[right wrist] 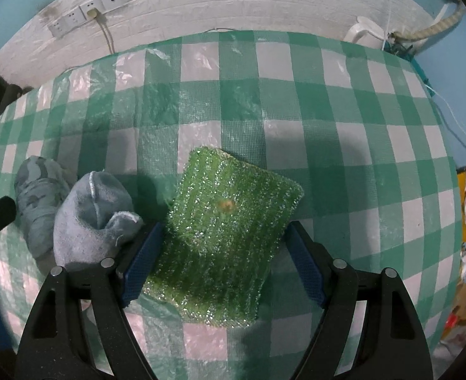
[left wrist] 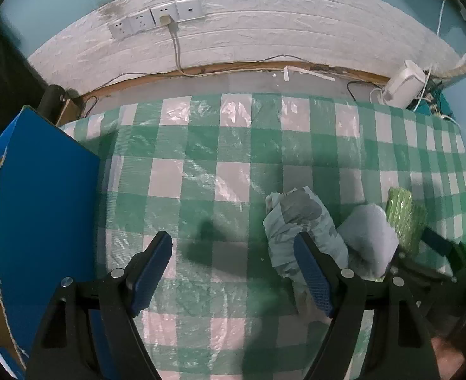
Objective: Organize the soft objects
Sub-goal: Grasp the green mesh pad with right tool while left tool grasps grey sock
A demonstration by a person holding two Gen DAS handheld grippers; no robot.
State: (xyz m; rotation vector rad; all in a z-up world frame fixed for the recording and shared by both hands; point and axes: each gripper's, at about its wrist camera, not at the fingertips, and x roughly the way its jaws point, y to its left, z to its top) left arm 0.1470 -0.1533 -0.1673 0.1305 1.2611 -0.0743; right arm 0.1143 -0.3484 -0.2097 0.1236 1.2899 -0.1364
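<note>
Soft objects are lying in a short row on the green-checked tablecloth [right wrist: 343, 126]: a glittery green scrub sponge [right wrist: 229, 234], a rolled grey-blue cloth [right wrist: 90, 218] just beside it at 9 o'clock, and a patterned pale-green bundle [left wrist: 299, 224] touching the cloth's far side. In the right wrist view, the right gripper [right wrist: 223, 262] is pointing steeply down at the table with its jaws spread wide; the sponge is sitting between the blue pads [right wrist: 141, 269], its lower half inside the gap and its top corner reaching toward 12 o'clock. The left-hand pad is looking close to the sponge's edge, though real contact is hard to judge here, and the other pad is standing clear. In the left wrist view, the left gripper [left wrist: 233, 272] is also aiming steeply downward, jaws wide apart and nothing but tablecloth between them. The patterned bundle is lying at about 1 o'clock from it, partly behind its right-hand finger [left wrist: 312, 272]. A blue box [left wrist: 46, 205] is standing at 9 o'clock of that gripper, and a strip of wall sockets [left wrist: 153, 19] is showing at 12 o'clock.
</note>
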